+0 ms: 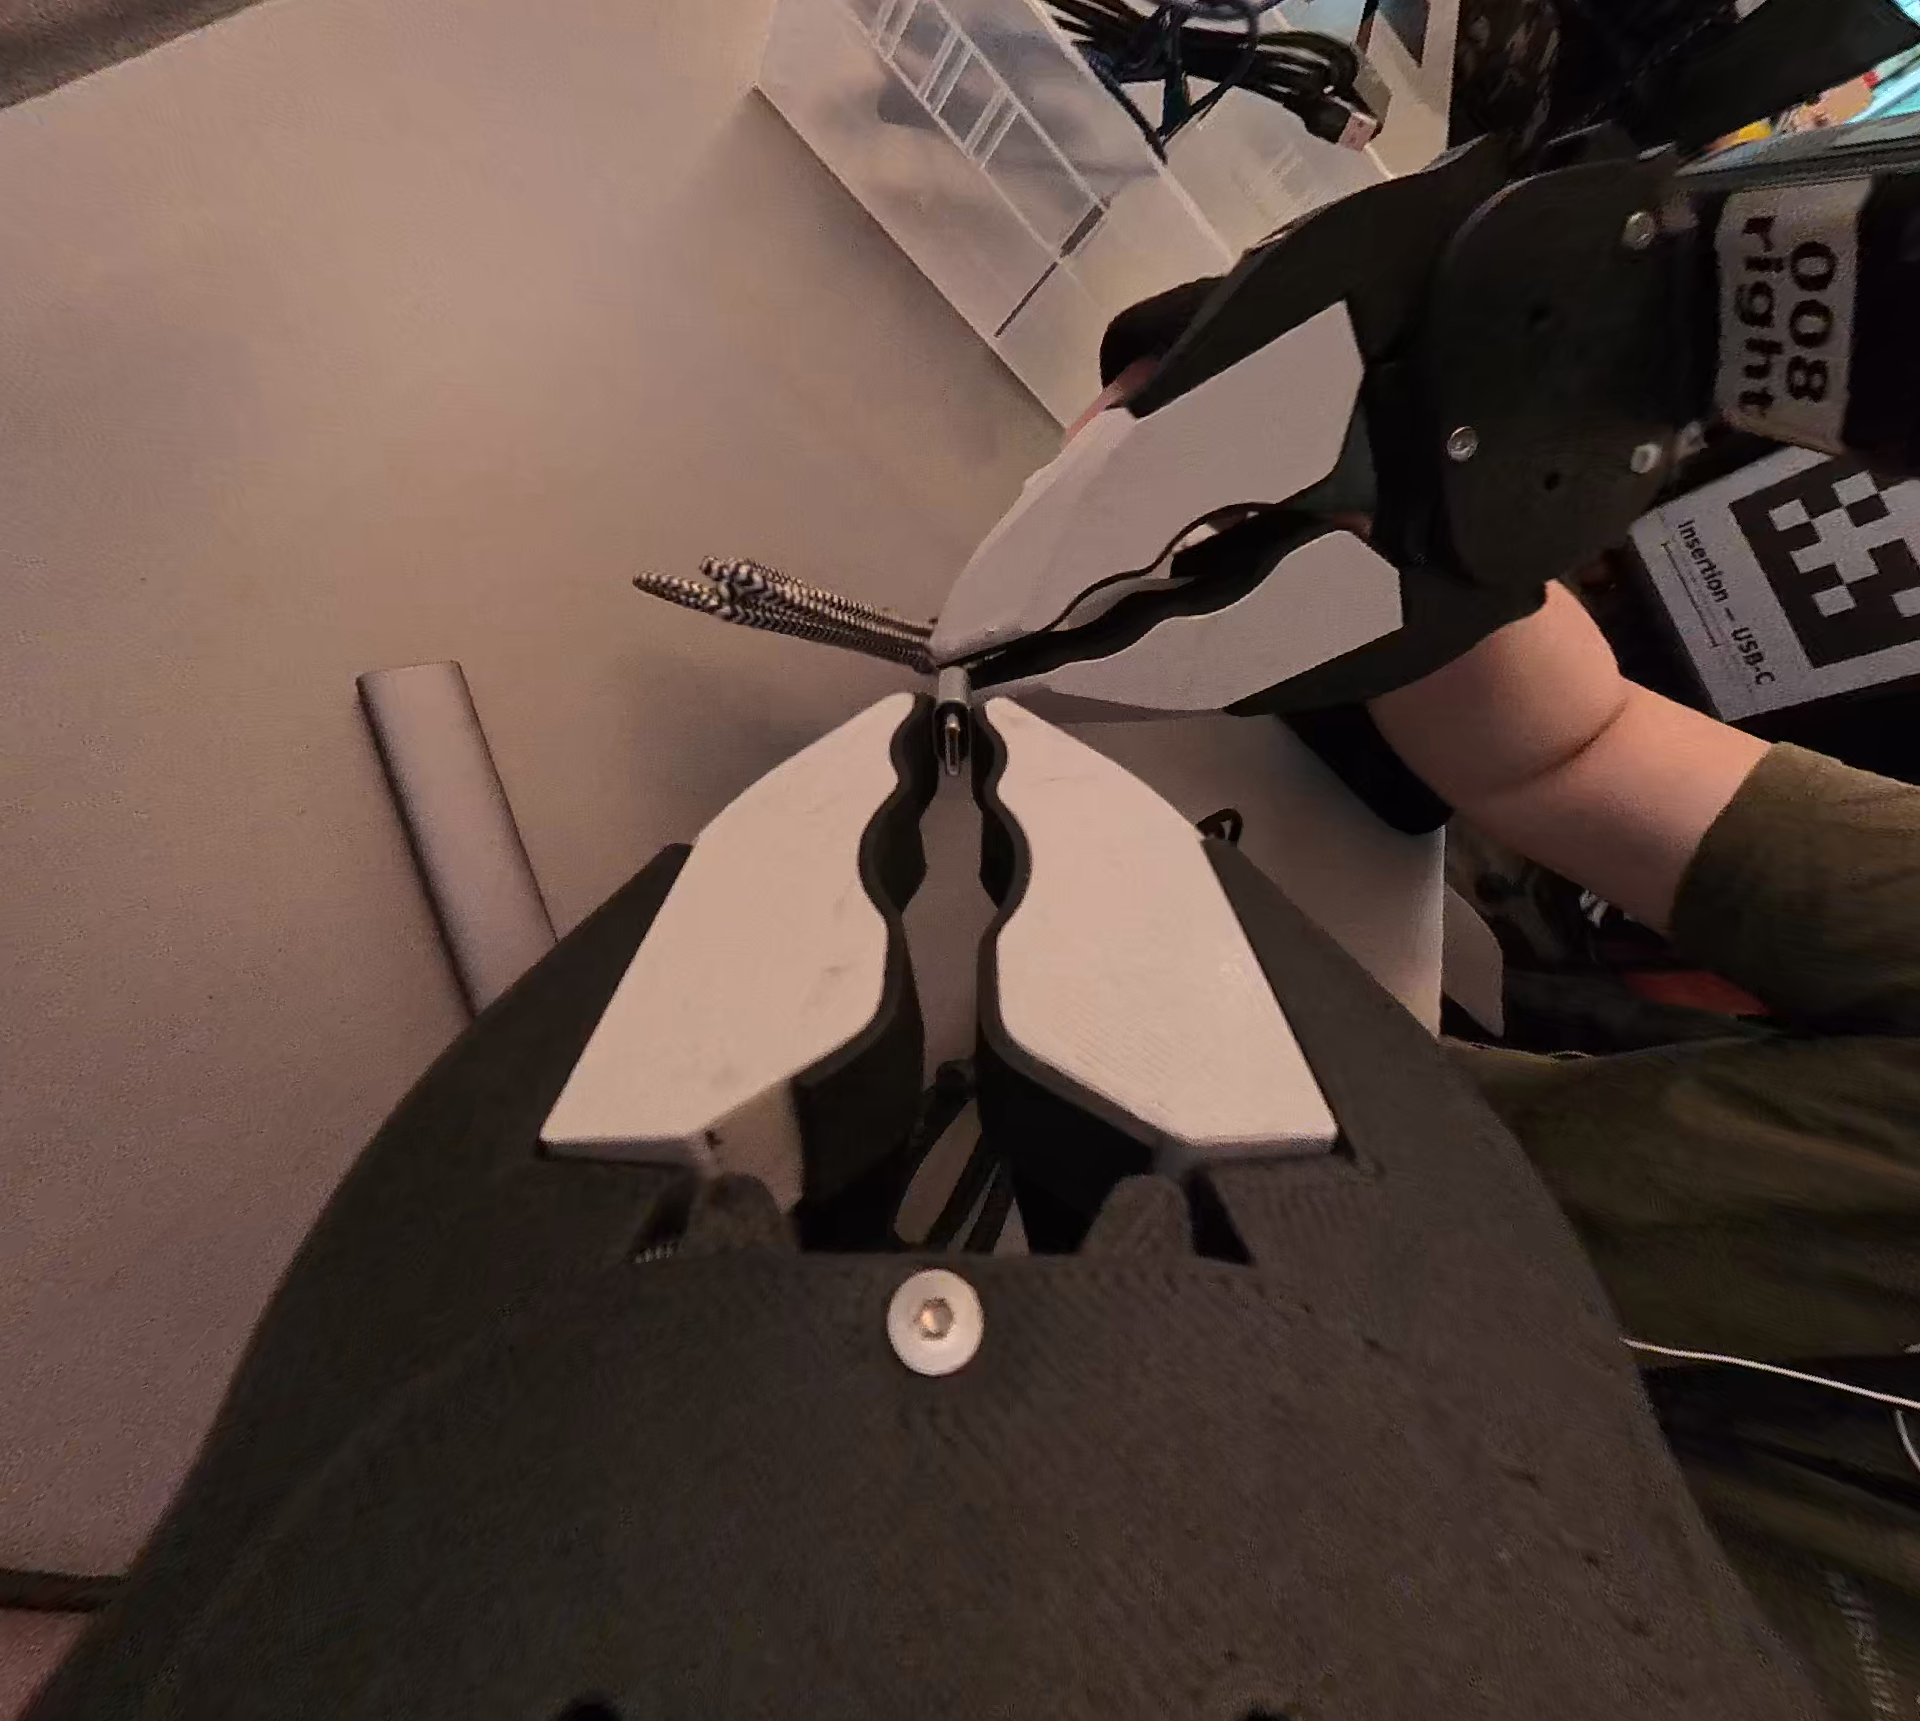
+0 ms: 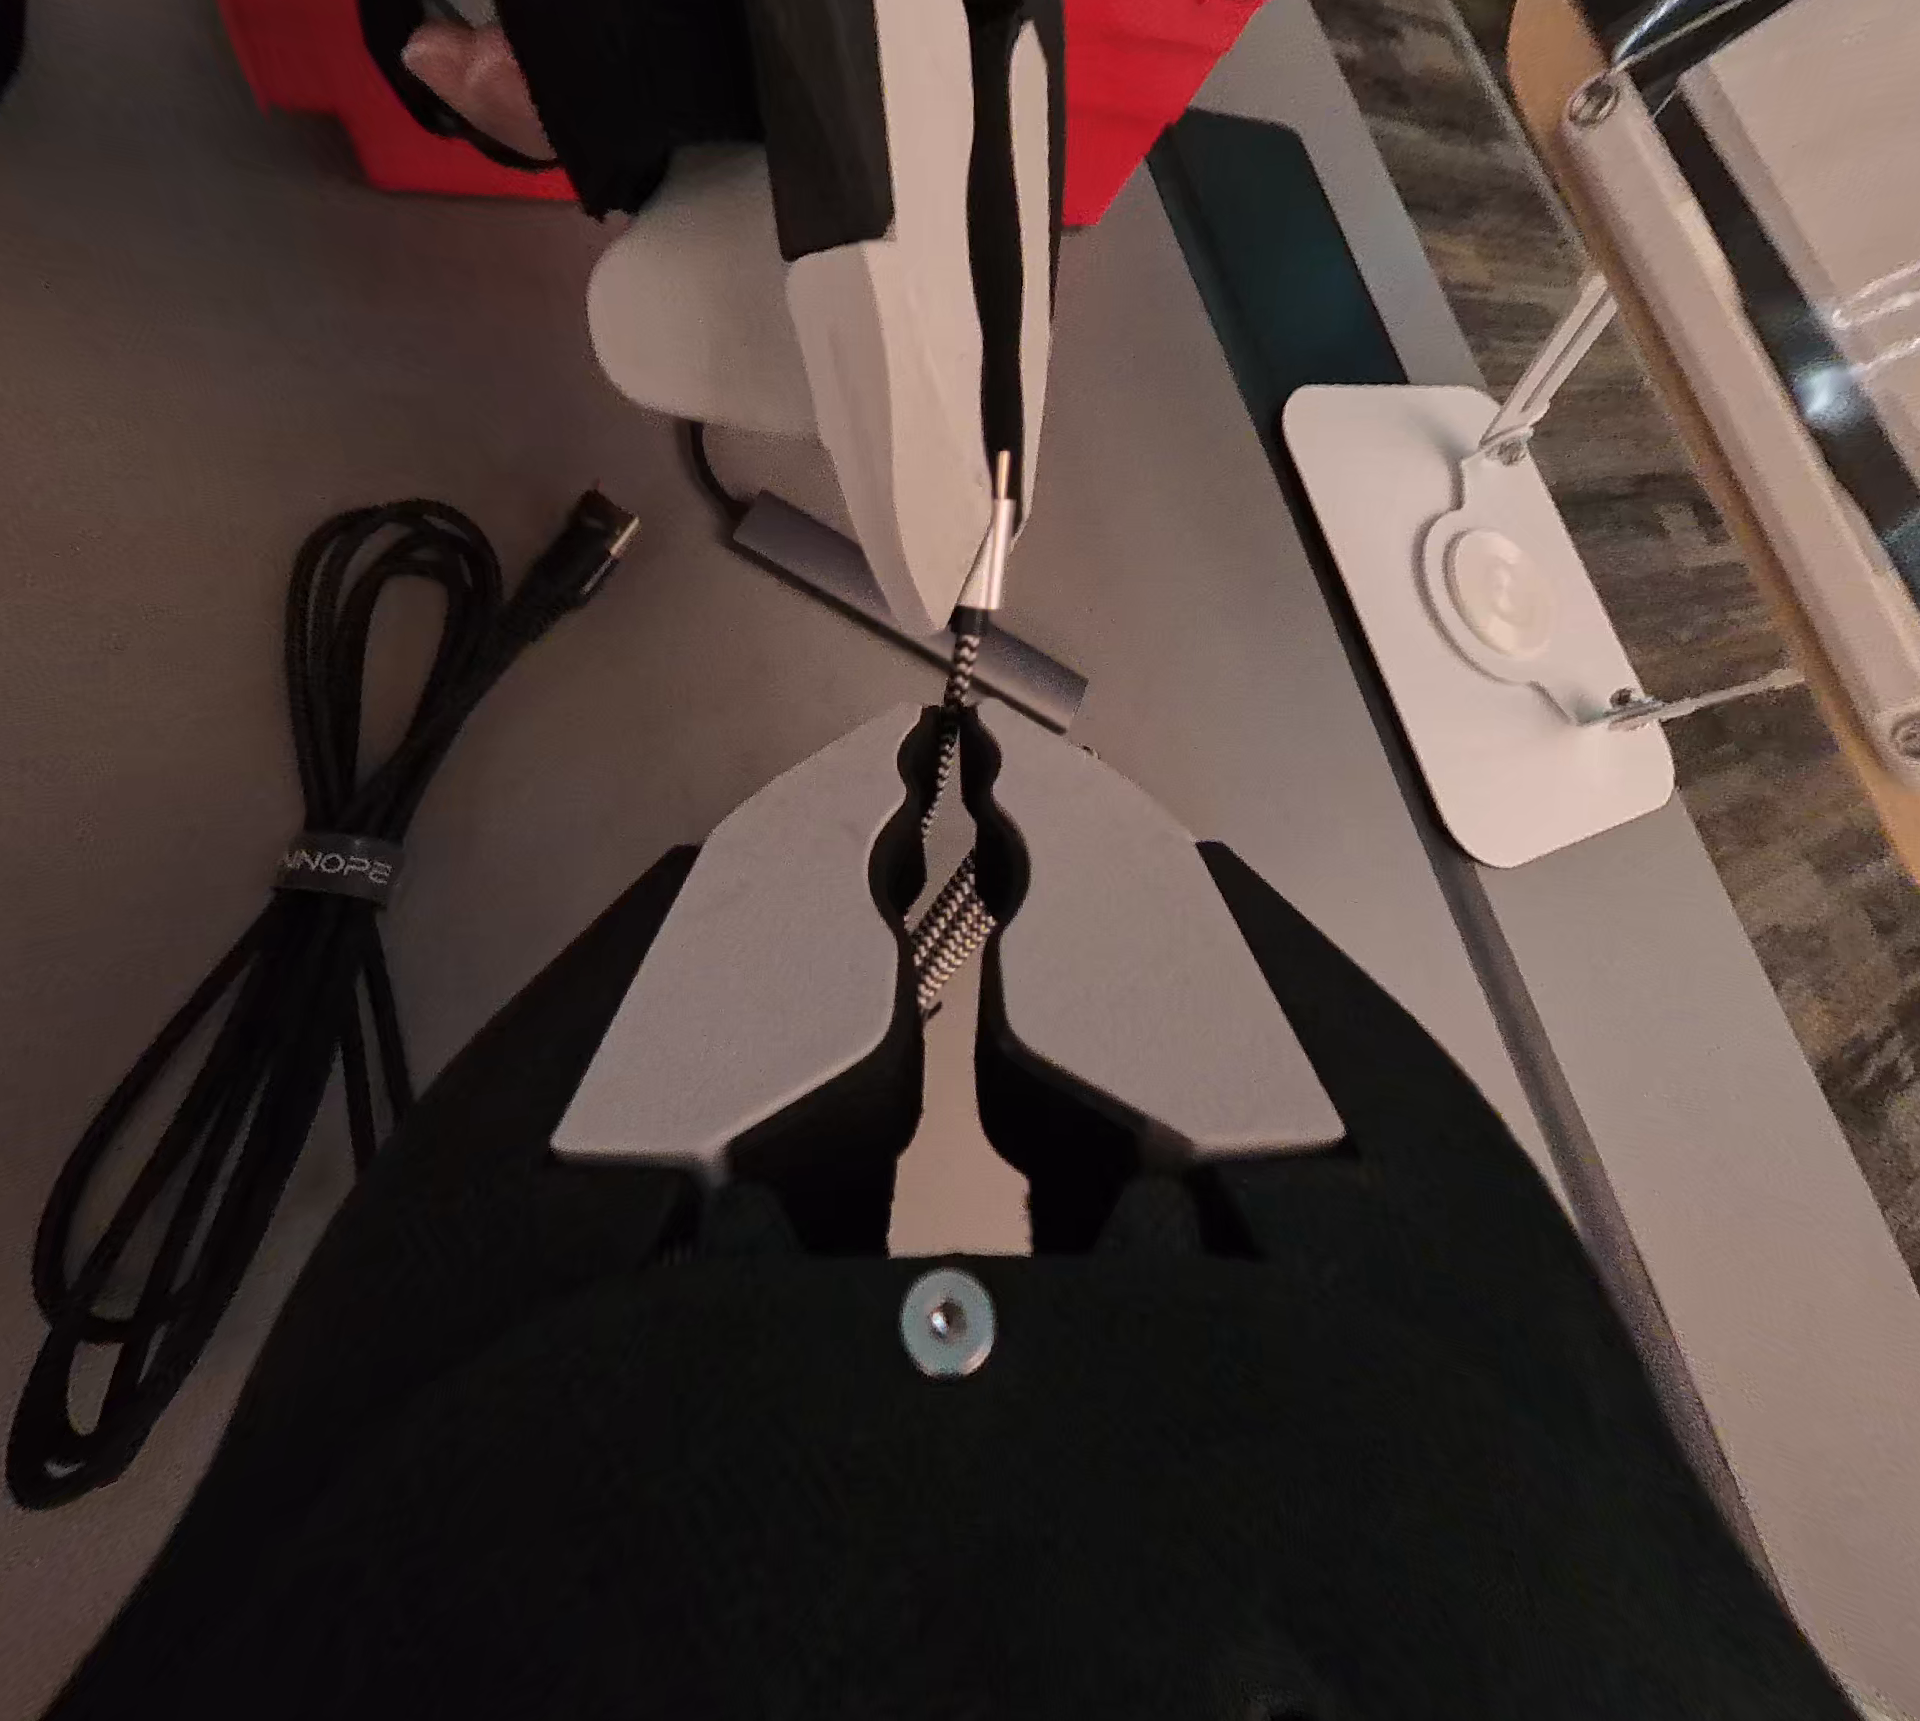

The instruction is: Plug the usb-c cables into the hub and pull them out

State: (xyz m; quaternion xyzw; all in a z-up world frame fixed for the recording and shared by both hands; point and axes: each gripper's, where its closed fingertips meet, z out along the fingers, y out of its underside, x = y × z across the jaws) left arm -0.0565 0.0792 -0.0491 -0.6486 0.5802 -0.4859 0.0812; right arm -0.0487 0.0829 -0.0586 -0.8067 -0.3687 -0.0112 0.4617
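My left gripper (image 1: 951, 715) is shut on the silver USB-C plug (image 1: 953, 734) of a black-and-white braided cable (image 1: 727, 593). My right gripper (image 1: 940, 655) comes in from the right and is shut on the same cable just behind the plug. In the right wrist view, my right gripper (image 2: 951, 721) pinches the braided cable (image 2: 951, 772), and the left gripper (image 2: 987, 606) reaches down from the top holding the plug (image 2: 995, 544). The grey hub (image 2: 1029, 679) lies on the table under both grippers, apart from the plug. It also shows in the left wrist view (image 1: 442, 824).
A coiled black cable (image 2: 312, 840) with a free plug (image 2: 603, 544) lies left of the hub. A red bin (image 2: 1143, 9) stands behind. A white base plate (image 2: 1475, 622) sits at the table's right edge. A clear acrylic organiser (image 1: 935, 82) and tangled cables (image 1: 1174, 30) are farther off. The tips of both grippers are at nearly the same place. The grey hub (image 2: 1029, 679) is about equally far from each gripper, around 12 cm. It turns up in the left wrist view (image 1: 417, 735) as well.
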